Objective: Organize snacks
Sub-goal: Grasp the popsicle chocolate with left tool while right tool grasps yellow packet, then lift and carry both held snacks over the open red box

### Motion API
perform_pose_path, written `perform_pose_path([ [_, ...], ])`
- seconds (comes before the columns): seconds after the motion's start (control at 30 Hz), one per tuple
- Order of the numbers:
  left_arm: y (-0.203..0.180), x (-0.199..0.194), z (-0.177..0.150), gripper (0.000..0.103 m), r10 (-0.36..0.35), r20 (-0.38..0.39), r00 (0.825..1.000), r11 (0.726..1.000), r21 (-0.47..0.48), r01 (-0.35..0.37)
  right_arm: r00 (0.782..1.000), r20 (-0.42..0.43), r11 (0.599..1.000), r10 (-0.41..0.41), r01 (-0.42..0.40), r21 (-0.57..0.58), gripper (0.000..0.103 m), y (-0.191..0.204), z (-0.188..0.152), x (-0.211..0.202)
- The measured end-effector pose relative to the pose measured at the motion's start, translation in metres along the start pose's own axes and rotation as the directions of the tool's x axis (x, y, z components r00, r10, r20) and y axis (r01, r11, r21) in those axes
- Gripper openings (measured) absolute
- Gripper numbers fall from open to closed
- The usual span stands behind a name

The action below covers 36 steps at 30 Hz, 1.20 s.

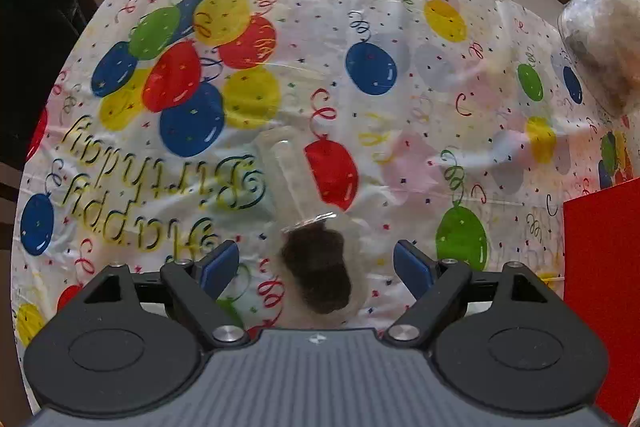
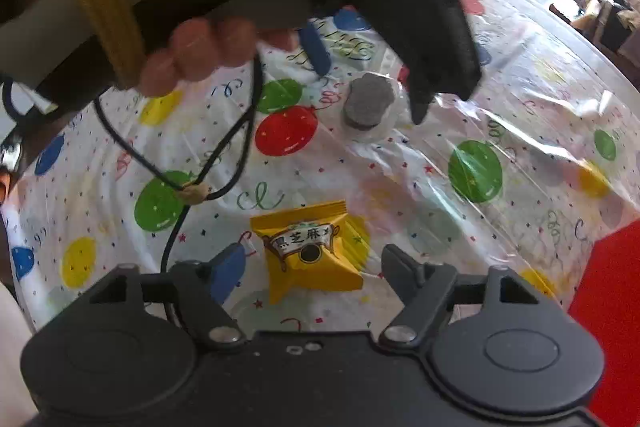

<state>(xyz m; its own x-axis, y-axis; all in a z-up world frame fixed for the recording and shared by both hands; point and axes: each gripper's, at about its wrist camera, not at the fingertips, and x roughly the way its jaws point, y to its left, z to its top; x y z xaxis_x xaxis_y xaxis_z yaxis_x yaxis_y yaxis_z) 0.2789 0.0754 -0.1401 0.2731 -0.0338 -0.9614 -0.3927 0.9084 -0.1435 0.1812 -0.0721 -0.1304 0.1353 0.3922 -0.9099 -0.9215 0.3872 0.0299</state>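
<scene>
Left hand-held gripper (image 1: 316,263): its blue-padded jaws are standing wide apart, one on each side of a dark round snack in a clear wrapper (image 1: 316,275); neither pad is touching it.
Right hand-held gripper (image 2: 310,263): its jaws are standing apart with a yellow snack packet (image 2: 312,251) between them; gaps are showing on both sides, so the pads are not pressing on it.
Dark round snack: it is lying on the table (image 1: 360,7), its twisted clear wrapper end pointing away from the camera across a red balloon print; in the right wrist view it is showing as a grey-brown disc (image 2: 366,103) beyond the yellow packet, well apart from it.
Yellow snack packet: it is lying flat on the table, printed face up, tilted slightly.
Table cover: a white plastic cloth (image 1: 400,115) with coloured balloons and a birthday greeting is covering the table.
Red box (image 1: 604,287): it is sitting at the right edge of the table.
Clear bag of pale contents (image 1: 604,39): it is resting at the far right.
Person's hand (image 2: 200,51): it is gripping the left hand-held gripper's handle, a black cord hanging below it.
</scene>
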Motion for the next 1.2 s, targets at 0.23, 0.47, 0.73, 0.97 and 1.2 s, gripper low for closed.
perform_pose_path([
  [0.23, -0.012, 0.0, -0.003, 0.063, 0.072, 0.027, 0.997, 0.996, 0.046, -0.073, 1.0, -0.017, 0.999, -0.021, 0.02, -0.047, 0.056, 0.005, 0.001, 0.006],
  [0.47, -0.008, -0.006, -0.006, 0.045, 0.074, 0.058, 0.996, 0.994, 0.081, -0.079, 0.999, 0.007, 0.999, -0.039, 0.039, -0.03, 0.043, 0.004, -0.002, 0.005],
  [0.73, 0.016, -0.012, -0.013, 0.045, -0.012, 0.057, 0.998, 1.0, 0.019, 0.011, 0.997, 0.059, 0.994, -0.052, 0.046, 0.094, 0.039, -0.006, -0.012, -0.01],
  [0.97, 0.035, -0.024, -0.027, 0.045, -0.054, 0.072, 0.996, 0.998, -0.017, 0.056, 0.989, 0.122, 0.977, -0.089, 0.062, 0.205, 0.039, -0.008, -0.027, -0.034],
  [1.2, 0.042, -0.048, -0.046, 0.045, -0.101, 0.102, 0.99, 0.995, -0.006, 0.102, 0.973, 0.183, 0.957, -0.137, 0.083, 0.277, 0.039, -0.009, -0.042, -0.067],
])
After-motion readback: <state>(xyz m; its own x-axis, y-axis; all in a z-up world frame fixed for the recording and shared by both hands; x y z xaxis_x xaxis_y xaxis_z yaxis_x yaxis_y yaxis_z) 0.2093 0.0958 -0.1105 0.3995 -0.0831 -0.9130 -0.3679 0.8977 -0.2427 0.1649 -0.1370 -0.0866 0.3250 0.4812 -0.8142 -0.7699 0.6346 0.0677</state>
